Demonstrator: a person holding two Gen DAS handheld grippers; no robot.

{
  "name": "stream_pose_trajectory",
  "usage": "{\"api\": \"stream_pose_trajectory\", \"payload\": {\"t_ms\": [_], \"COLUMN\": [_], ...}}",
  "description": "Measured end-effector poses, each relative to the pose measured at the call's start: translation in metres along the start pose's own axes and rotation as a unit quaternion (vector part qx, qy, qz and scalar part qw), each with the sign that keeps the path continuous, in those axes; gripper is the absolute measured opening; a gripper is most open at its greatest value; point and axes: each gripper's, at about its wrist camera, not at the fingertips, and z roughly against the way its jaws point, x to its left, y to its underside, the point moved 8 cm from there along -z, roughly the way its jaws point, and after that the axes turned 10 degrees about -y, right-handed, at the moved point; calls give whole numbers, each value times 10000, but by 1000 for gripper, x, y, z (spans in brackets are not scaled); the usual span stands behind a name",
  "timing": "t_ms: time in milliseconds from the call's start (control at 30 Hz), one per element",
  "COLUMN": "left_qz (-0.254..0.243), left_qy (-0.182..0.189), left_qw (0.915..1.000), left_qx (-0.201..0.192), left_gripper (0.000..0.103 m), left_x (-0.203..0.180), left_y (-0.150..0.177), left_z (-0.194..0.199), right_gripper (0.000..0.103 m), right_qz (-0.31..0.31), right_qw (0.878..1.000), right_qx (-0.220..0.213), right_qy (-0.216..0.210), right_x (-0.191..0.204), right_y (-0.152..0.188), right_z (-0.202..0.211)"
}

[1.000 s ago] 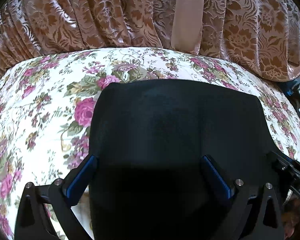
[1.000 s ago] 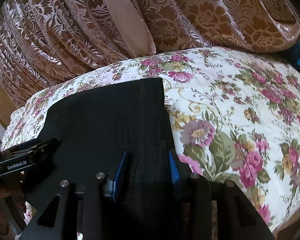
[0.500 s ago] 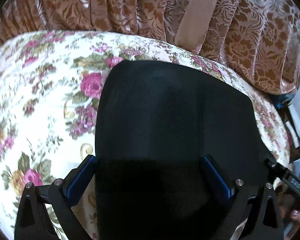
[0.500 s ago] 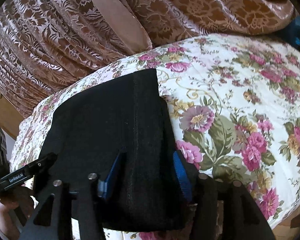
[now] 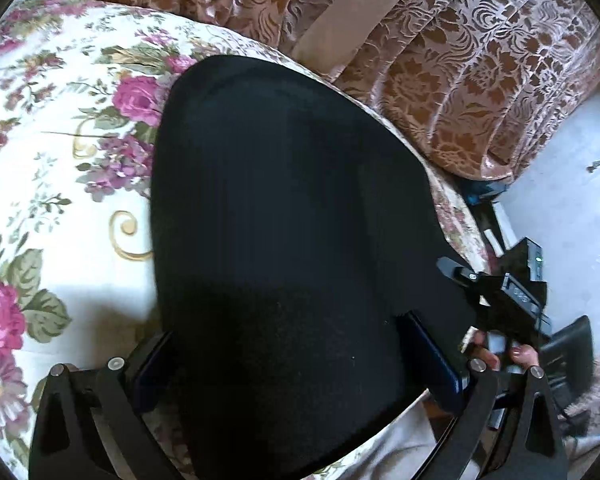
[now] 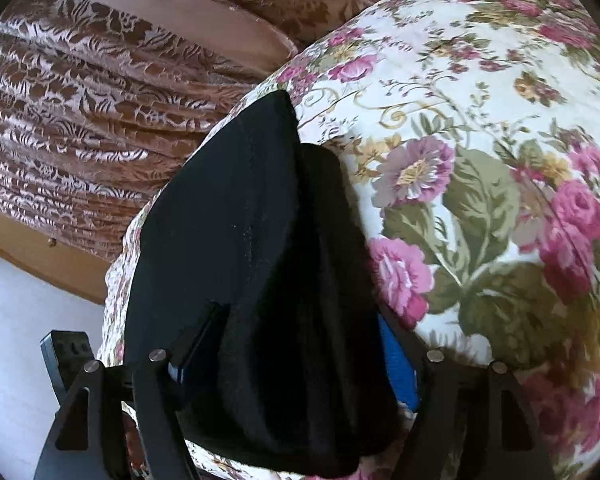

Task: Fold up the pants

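The soft, limp black fabric pants (image 5: pixel 292 240), lying folded on the floral-print bed (image 5: pixel 60 200), sit between the wide-set left gripper (image 5: pixel 296 364) and the opening right gripper (image 6: pixel 296 356), best pinched at their thick near edge.

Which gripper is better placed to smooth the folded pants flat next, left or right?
Probably left. The left gripper stands wide over the middle of the pants, with most of the fold ahead of it. The right gripper sits at the pants' edge by the bedspread, its jaws opening with cloth bunched between them.
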Motion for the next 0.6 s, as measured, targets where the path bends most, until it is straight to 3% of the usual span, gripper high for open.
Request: {"api": "stream_pose_trajectory", "payload": {"t_ms": [100,167,233,367,600], "left_qz": [-227,-332,-391,-531,-1233], "left_qy": [-68,-94,-146,-176,-567], "left_qw": [9997,9993,9986,9963,9841], "left_qx": [-15,-149,-313,-654,-1144], "left_gripper": [100,84,77,62,58], "left_x": [-7,-10,-11,-12,-27], "left_y": [-1,-3,-4,-11,-40], "left_z": [1,5,11,25,39], "right_gripper": [76,70,60,51,48], "right_qz": [195,336,528,773,1425], "right_qw": [9998,9994,9986,9966,9874], "right_qx": [88,85,-9,-249,-682], "right_qy": [62,66,1,-113,-83], "right_x": [6,11,17,29,57], "right_y": [-2,-4,-6,-8,-29], "right_z": [-8,-9,-6,1,6]}}
